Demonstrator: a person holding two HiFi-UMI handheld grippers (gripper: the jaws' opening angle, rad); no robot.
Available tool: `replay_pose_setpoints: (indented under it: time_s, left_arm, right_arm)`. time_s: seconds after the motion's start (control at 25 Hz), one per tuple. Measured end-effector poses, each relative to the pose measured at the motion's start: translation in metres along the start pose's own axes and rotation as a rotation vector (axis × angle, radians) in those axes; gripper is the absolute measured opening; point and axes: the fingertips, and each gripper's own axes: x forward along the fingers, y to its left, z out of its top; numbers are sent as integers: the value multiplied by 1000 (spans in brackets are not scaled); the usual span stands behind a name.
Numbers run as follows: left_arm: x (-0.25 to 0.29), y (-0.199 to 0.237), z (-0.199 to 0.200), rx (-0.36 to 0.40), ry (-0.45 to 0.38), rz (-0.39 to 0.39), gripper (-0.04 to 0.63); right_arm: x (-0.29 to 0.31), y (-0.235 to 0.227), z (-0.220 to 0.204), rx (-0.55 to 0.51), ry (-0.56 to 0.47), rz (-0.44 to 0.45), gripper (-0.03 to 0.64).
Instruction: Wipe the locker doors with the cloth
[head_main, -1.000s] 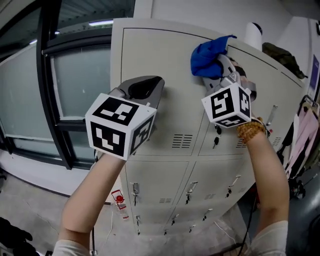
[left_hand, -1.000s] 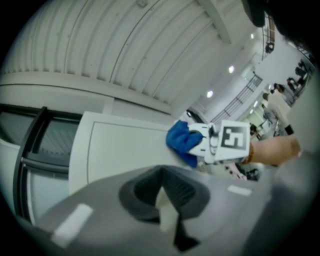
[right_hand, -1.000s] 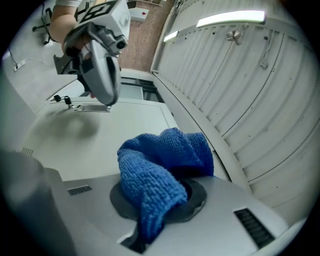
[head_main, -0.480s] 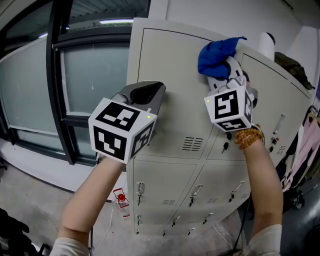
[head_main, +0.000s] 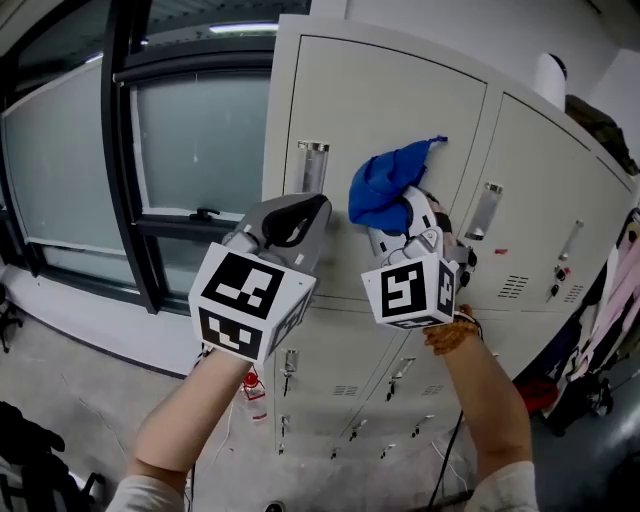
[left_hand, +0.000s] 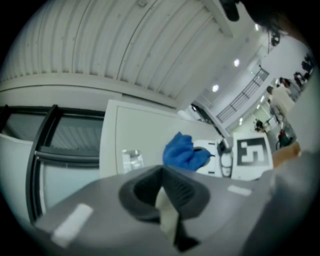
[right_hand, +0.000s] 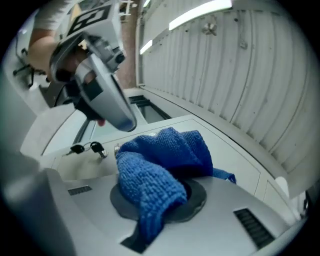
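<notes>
Head view, left to right. Window fills the upper left of the frame. Left gripper, centre left, has its jaws pressed together with nothing between them. It hangs just below the metal handle of the upper locker door. At frame centre is the blue cloth, bunched and seen against that door's right edge. Right gripper, just beneath it, pinches the cloth's lower folds.

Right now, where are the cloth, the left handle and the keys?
cloth (head_main: 385, 188), head view, middle of the blue bundle.
left handle (head_main: 312, 165), head view, its shiny middle.
keys (right_hand: 96, 146), right gripper view, one dark head.
</notes>
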Motion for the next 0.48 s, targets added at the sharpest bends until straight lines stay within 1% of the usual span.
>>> replay_pose_setpoints:
  time_s: [0.08, 0.16, 0.24, 0.32, 0.4, 0.48]
  left_arm:
    - [-5, -2, -7, -23, 8, -2, 3]
    - [-13, -6, -15, -42, 10, -2, 5]
    - [-25, -15, -24, -35, 7, 2, 3]
    - [-40, -30, -37, -13, 3, 0, 3]
    - [-60, -47, -51, -22, 2, -14, 4]
    - [-84, -64, -73, -78, 25, -22, 3]
  right_arm:
    - [-9, -3, 3, 149, -26, 13, 38]
    - [-27, -3, 9, 310, -76, 28, 37]
    - [-56, 3, 17, 467, -129, 47, 37]
    - [-90, 17, 20, 607, -150, 77, 37]
    - [-126, 36, 22, 722, -158, 97, 37]
    - [-158, 59, 25, 776, -162, 88, 37]
